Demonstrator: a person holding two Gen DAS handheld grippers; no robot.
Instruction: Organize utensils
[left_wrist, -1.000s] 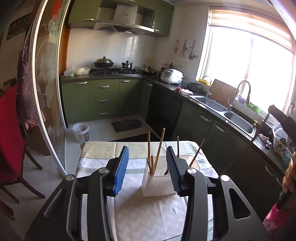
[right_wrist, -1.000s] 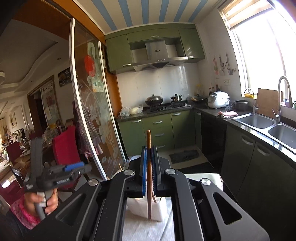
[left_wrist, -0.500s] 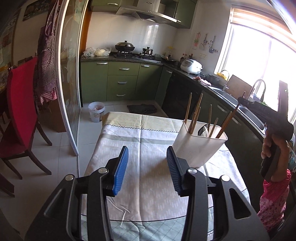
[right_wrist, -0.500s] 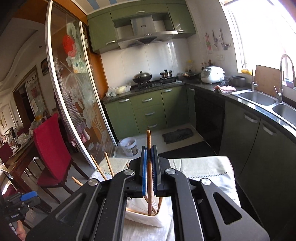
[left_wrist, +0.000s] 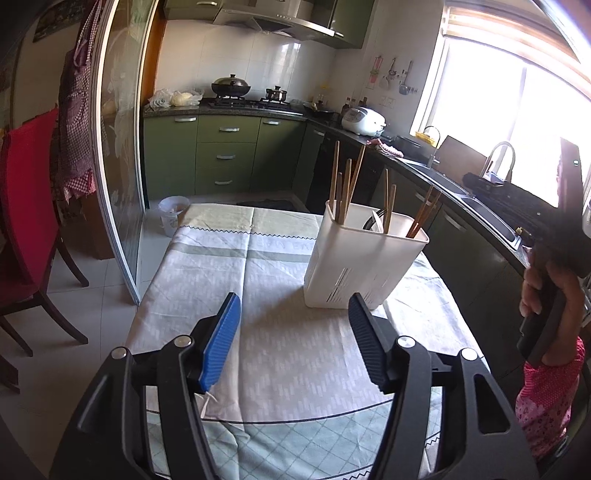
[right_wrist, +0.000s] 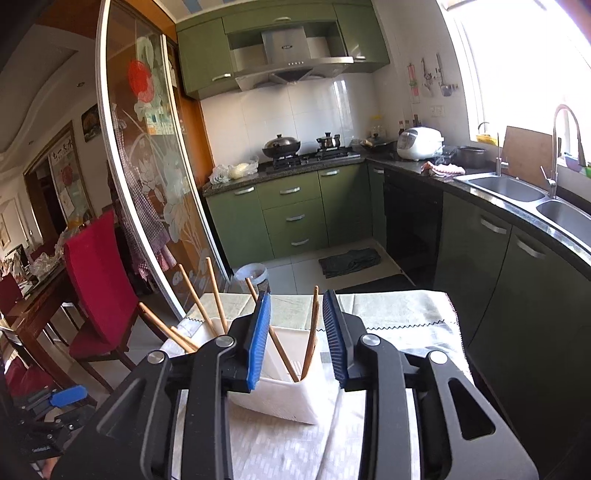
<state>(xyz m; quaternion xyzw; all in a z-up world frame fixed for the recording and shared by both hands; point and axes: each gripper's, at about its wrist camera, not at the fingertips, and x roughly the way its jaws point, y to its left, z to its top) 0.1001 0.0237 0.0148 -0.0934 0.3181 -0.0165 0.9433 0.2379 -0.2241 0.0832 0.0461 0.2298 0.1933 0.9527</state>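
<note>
A white plastic utensil holder (left_wrist: 364, 264) stands on the cloth-covered table (left_wrist: 280, 343) with several wooden chopsticks (left_wrist: 347, 190) upright in it. My left gripper (left_wrist: 293, 314) is open and empty, low over the table, just in front of the holder. My right gripper (right_wrist: 297, 325) is open above the holder (right_wrist: 280, 397), with one chopstick (right_wrist: 312, 332) leaning in the holder between its fingers, untouched. The right gripper also shows at the right edge of the left wrist view (left_wrist: 517, 201), held in a hand.
A red chair (left_wrist: 26, 214) stands left of the table beside a glass sliding door (left_wrist: 118, 147). Green kitchen cabinets (left_wrist: 225, 158), a stove and a sink counter (right_wrist: 517, 188) lie beyond. A small bin (left_wrist: 171, 214) stands on the floor past the table.
My right gripper has opened and let go of the chopstick, which now rests in the holder. My left gripper has drawn back, lowered and opened wider.
</note>
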